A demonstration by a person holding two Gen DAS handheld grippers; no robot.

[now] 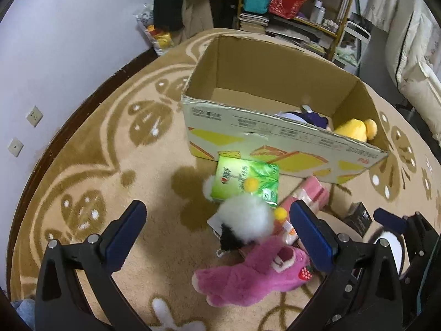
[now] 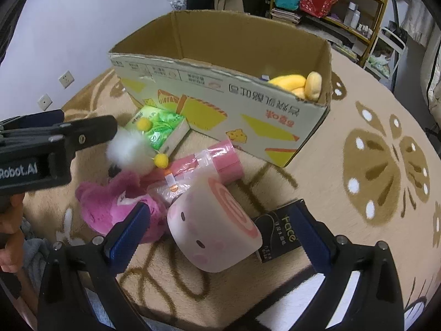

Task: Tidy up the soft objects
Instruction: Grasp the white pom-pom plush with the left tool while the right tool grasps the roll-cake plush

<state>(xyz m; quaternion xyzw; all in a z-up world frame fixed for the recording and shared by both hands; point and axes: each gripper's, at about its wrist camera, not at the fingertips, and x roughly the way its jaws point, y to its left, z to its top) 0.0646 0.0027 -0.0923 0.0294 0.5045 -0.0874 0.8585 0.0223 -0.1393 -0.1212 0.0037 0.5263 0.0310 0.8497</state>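
An open cardboard box (image 1: 275, 140) stands on the carpet with a yellow plush (image 1: 355, 129) and a purple-and-white soft item (image 1: 303, 115) inside at its right end. My left gripper (image 1: 220, 231) hangs open over a white fluffy toy with yellow pompoms (image 1: 245, 220) and a pink bear plush (image 1: 253, 270). A green tissue pack (image 1: 245, 179) and a pink wrapped roll (image 1: 308, 193) lie in front of the box. My right gripper (image 2: 220, 234) is open, with a pink swirl-roll plush (image 2: 215, 220) between its fingers, not touching them.
A black "Face" carton (image 2: 281, 229) lies right of the roll plush. A shelf (image 1: 303, 5) with bags, books and bottles stands behind the box. The wall with sockets (image 1: 34, 115) runs along the left, white bedding (image 1: 419, 77) along the right. A hand (image 2: 11, 220) holds the left gripper.
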